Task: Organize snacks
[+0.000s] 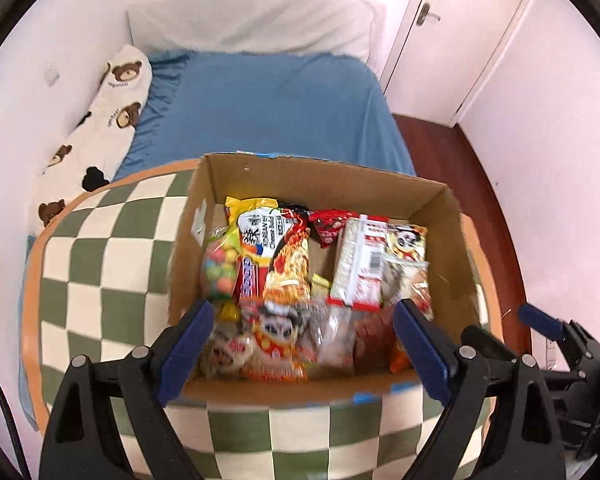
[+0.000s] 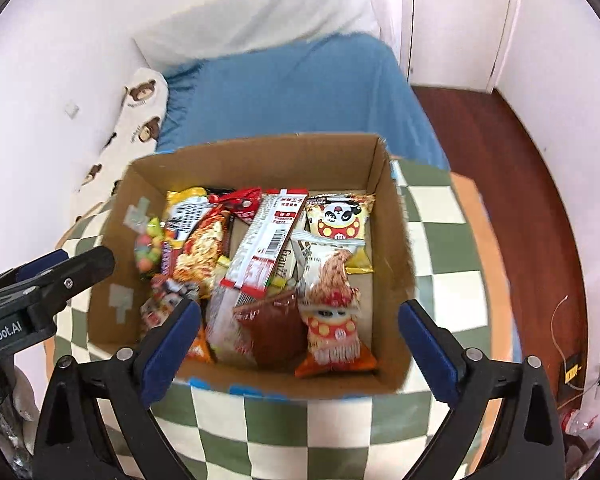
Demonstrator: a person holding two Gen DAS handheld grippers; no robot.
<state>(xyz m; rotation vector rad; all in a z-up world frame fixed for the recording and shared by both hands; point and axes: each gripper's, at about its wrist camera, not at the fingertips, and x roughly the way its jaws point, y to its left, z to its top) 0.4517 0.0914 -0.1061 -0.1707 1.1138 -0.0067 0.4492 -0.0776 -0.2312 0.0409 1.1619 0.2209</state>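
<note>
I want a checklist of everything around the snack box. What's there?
Surface: green-and-cream checkered cushion on a blue-sheeted bed.
Job's things: open cardboard box filled with snack packets, including a panda-print bag and a white-and-red barcode packet.
Clutter: nothing seen.
Grippers: left gripper and right gripper both open, empty, hovering over the box.
Cables: thin wire by the wall outlet.
Surroundings: bear-print pillow, white door, wood floor.

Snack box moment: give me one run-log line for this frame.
left gripper: open, empty | right gripper: open, empty | cardboard box: on checkered cushion, full of snack packets | contact: none
</note>
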